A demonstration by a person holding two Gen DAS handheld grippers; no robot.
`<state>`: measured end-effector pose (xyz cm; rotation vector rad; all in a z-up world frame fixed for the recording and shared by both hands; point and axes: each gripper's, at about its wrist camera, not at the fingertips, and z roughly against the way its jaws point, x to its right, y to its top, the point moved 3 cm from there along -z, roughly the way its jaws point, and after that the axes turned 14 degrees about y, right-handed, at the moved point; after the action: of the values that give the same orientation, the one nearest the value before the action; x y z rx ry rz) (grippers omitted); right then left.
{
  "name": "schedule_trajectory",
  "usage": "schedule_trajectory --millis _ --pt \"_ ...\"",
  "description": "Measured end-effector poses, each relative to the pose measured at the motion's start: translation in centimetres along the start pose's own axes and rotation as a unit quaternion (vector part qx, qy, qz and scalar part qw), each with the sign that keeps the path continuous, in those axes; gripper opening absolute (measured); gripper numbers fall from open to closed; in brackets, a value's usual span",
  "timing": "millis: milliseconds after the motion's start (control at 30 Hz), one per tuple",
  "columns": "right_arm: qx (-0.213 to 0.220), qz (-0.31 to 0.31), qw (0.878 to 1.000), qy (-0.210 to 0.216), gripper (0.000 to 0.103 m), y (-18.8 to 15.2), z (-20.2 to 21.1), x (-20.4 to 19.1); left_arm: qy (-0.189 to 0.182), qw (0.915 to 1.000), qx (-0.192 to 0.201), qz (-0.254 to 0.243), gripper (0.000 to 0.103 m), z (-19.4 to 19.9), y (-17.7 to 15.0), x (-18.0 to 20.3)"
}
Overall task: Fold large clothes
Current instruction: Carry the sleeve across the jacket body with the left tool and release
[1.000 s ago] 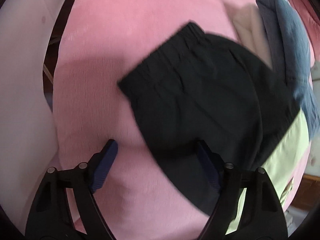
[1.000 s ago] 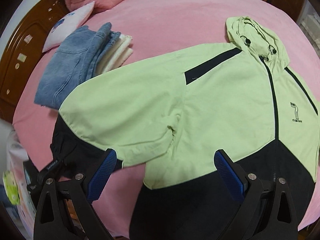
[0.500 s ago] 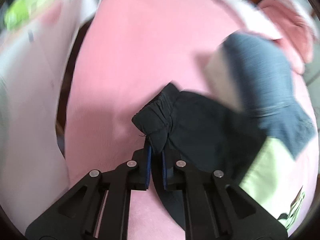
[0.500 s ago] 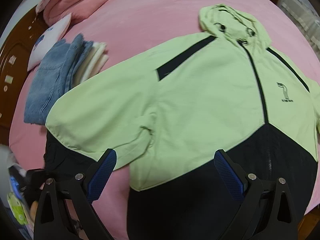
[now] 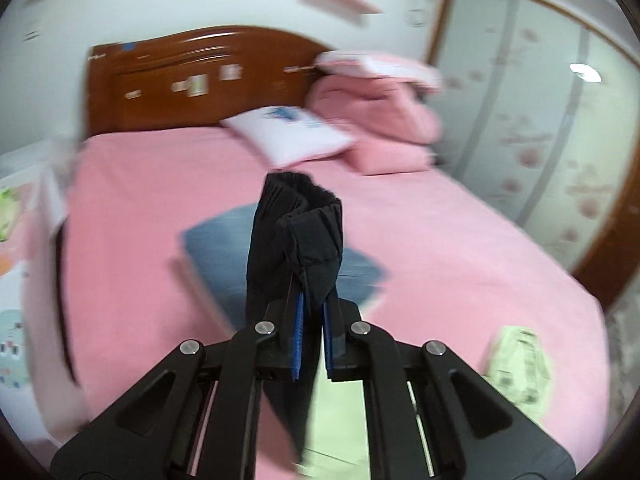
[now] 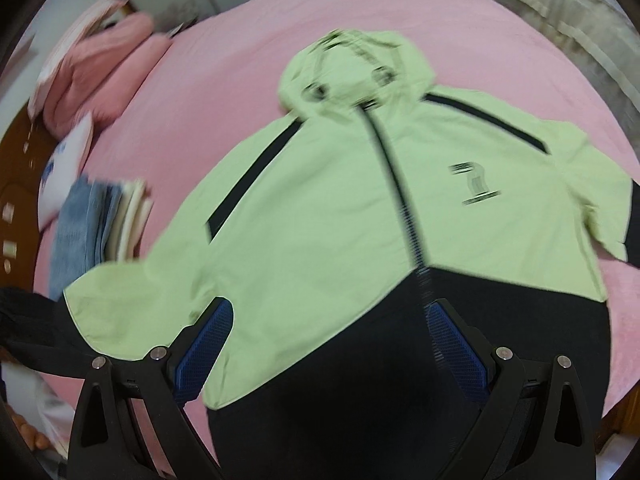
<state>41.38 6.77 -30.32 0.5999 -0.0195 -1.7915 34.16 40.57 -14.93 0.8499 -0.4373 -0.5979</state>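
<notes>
A light-green and black hooded jacket (image 6: 352, 208) lies spread face up on the pink bed (image 6: 224, 76), hood at the far end. My left gripper (image 5: 311, 320) is shut on the jacket's black sleeve cuff (image 5: 298, 232) and holds it lifted above the bed. That sleeve shows in the right wrist view as black cloth (image 6: 36, 328) raised at the left edge. My right gripper (image 6: 326, 340) is open and empty, hovering over the jacket's lower front where green meets black.
A stack of folded jeans and light clothes (image 6: 96, 224) lies left of the jacket, also in the left wrist view (image 5: 216, 240). A white pillow (image 5: 288, 134), pink bedding (image 5: 384, 120) and a wooden headboard (image 5: 192, 84) are at the bed's head. A wardrobe (image 5: 540, 120) stands at right.
My left gripper closed on the black sleeve cuff and lifted it, tilting up toward the headboard. My right gripper moved right over the jacket, staying open.
</notes>
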Motion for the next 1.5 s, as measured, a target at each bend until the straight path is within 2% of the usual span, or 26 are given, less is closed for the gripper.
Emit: schedule_trajectory --millis 100,167,267,400,467,500,533,600,633,700,767,800,833,867,900,933,1033,1100,1133,1233,1333,1400,1433,1467,1500 --pt "0.011 -0.025 1.000 0.010 0.099 2.1 2.6 3.9 -0.058 0.9971 0.002 -0.050 0.005 2.8 -0.8 6.1" --pt "0.019 -0.044 0.999 0.019 0.099 3.8 4.2 6.8 -0.079 0.9936 -0.003 -0.081 0.005 5.0 -1.9 10.7" --pt "0.039 -0.055 0.998 0.018 0.099 6.1 6.6 10.8 -0.116 0.9845 -0.029 -0.128 0.005 7.0 -5.8 16.4" --pt "0.058 -0.067 0.996 0.014 0.099 8.0 8.8 15.6 -0.150 0.9700 -0.053 -0.184 0.005 11.0 -12.8 24.2" --pt "0.067 -0.070 0.995 0.012 0.099 8.8 9.5 18.5 -0.170 0.9607 -0.064 -0.210 0.005 11.4 -16.7 27.3" --pt "0.071 -0.069 0.995 0.011 0.099 8.9 9.7 19.5 -0.176 0.9577 -0.065 -0.218 0.005 13.4 -19.3 29.0" --pt "0.075 -0.066 0.995 0.010 0.099 9.3 9.8 20.9 -0.184 0.9513 -0.065 -0.238 0.005 13.2 -21.7 30.6" --pt "0.074 -0.062 0.995 0.010 0.099 9.7 9.7 23.2 -0.186 0.9419 -0.068 -0.271 0.005 13.2 -25.7 33.3" --pt "0.071 -0.061 0.996 0.012 0.099 10.0 9.5 24.5 -0.183 0.9370 -0.068 -0.289 0.006 13.9 -28.7 34.3" --pt "0.065 -0.063 0.996 0.006 0.099 9.9 9.0 26.4 -0.188 0.9231 -0.076 -0.327 0.006 13.8 -33.0 36.0" --pt "0.063 -0.068 0.996 0.001 0.099 10.0 8.7 28.3 -0.198 0.8988 -0.104 -0.377 0.011 12.5 -36.6 38.0" --pt "0.061 -0.069 0.996 0.002 0.099 9.8 8.4 28.7 -0.208 0.8860 -0.123 -0.396 0.022 12.5 -38.1 38.3" --pt "0.059 -0.070 0.996 0.003 0.099 9.6 8.2 29.1 -0.222 0.8678 -0.155 -0.417 0.043 12.1 -39.8 39.0" --pt "0.056 -0.071 0.996 0.011 0.099 9.6 8.0 29.8 -0.240 0.8467 -0.197 -0.433 0.053 11.5 -41.1 39.4" --pt "0.052 -0.073 0.996 0.020 0.099 9.4 7.6 29.9 -0.251 0.8333 -0.231 -0.435 0.063 10.9 -41.9 39.4" --pt "0.045 -0.078 0.995 0.035 0.099 9.2 7.2 30.0 -0.257 0.8252 -0.251 -0.436 0.064 10.4 -42.2 39.1" --pt "0.018 -0.110 0.989 0.096 0.099 8.7 5.5 30.5 -0.261 0.8156 -0.261 -0.445 0.065 10.0 -41.8 37.4" --pt "-0.006 -0.124 0.984 0.128 0.099 8.2 4.0 30.2 -0.257 0.8164 -0.264 -0.445 0.069 9.3 -40.1 35.4" --pt "-0.019 -0.126 0.981 0.144 0.099 8.0 3.1 29.8 -0.249 0.8202 -0.262 -0.443 0.070 9.4 -39.7 34.0" --pt "-0.065 -0.111 0.975 0.180 0.099 6.9 -0.4 27.9 -0.206 0.8400 -0.261 -0.429 0.071 8.5 -36.1 29.5" --pt "-0.123 -0.087 0.970 0.189 0.079 5.4 -4.6 25.1 -0.125 0.8693 -0.286 -0.384 0.071 4.7 -34.0 25.2" --pt "-0.148 -0.073 0.971 0.173 0.061 4.4 -7.1 23.5 -0.084 0.8832 -0.308 -0.344 0.071 2.3 -32.7 22.9" --pt "-0.153 -0.066 0.971 0.169 0.057 4.2 -7.8 23.0 -0.074 0.8878 -0.313 -0.329 0.071 1.9 -32.0 22.2" --pt "-0.154 -0.056 0.974 0.159 0.052 4.0 -8.4 22.5 -0.058 0.8963 -0.316 -0.306 0.071 0.6 -31.3 21.2" --pt "-0.151 -0.044 0.976 0.151 0.036 4.0 -8.7 22.1 -0.045 0.9022 -0.313 -0.293 0.071 -0.2 -30.6 20.5"
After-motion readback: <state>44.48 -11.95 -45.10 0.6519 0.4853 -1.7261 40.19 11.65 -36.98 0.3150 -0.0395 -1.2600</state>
